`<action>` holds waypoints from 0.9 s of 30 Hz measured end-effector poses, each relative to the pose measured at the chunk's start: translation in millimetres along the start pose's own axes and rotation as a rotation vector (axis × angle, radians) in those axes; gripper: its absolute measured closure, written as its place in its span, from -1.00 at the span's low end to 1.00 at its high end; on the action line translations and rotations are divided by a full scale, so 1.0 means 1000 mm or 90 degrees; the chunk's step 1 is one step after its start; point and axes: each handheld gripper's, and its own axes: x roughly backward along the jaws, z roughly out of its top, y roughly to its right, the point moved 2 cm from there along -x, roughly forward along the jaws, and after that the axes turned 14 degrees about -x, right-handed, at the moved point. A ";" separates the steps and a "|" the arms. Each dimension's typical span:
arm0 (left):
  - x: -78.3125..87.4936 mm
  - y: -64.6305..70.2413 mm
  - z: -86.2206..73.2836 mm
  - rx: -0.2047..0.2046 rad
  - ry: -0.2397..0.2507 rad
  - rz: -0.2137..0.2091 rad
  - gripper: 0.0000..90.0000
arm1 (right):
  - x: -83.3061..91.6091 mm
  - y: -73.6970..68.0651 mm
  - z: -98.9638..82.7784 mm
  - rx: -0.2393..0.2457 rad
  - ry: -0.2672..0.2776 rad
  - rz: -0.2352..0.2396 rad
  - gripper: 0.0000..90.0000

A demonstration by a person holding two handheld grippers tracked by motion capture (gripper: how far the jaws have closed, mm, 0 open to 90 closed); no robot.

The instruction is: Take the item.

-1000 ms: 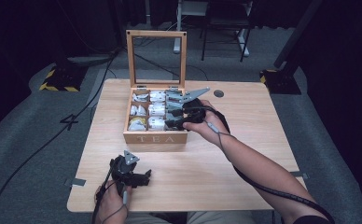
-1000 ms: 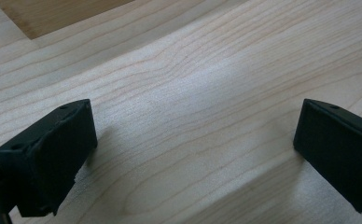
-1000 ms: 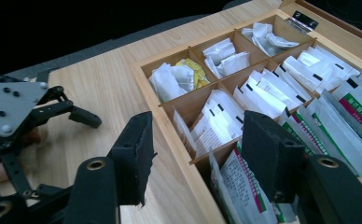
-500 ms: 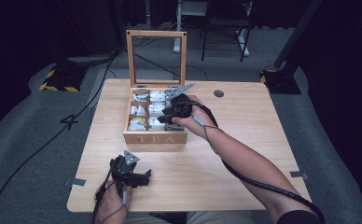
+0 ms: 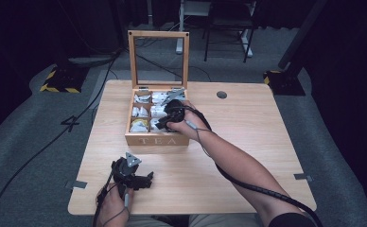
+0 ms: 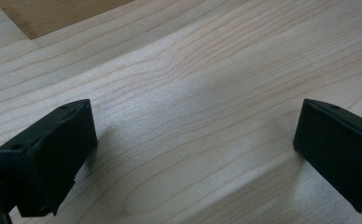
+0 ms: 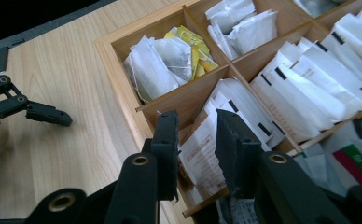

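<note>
Since the earlier frame our right tool (image 7: 195,140) came lower into the tea box (image 5: 157,140), jaws narrow around a sachet (image 7: 202,154), not yet closed; next we squeeze and lift. Left tool (image 6: 193,154) rests wide on the table (image 6: 207,70).

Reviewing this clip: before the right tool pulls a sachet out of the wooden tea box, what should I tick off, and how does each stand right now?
1. Glass-paned lid of the wooden tea box upright, clear of the hand: ok.
2. Right tool over the front middle compartment, jaws straddling a white paper sachet: ok.
3. Jaws closed on that sachet: not ok, a gap remains.
4. Only one sachet between the jaws: cannot tell, they are packed tightly.
5. Left tool open, resting on the light wooden table, away from the box: ok.
</note>
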 end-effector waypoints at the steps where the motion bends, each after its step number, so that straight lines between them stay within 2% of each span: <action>1: 0.000 0.000 0.000 0.000 0.000 0.000 -1.00 | -0.002 0.000 0.000 -0.002 -0.001 0.004 0.56; 16: 0.000 0.000 0.000 0.000 0.001 0.001 -1.00 | -0.018 0.000 -0.002 -0.011 -0.028 0.000 0.74; 22: 0.000 0.000 0.000 0.000 0.001 0.001 -1.00 | -0.026 -0.001 -0.003 0.000 -0.046 -0.005 0.76; 25: 0.000 0.000 0.000 0.000 0.001 0.001 -1.00 | -0.028 -0.001 -0.003 0.000 -0.053 -0.009 0.86; 27: 0.000 0.000 0.000 0.000 0.000 0.001 -1.00 | -0.029 -0.002 -0.003 0.014 -0.058 -0.011 0.97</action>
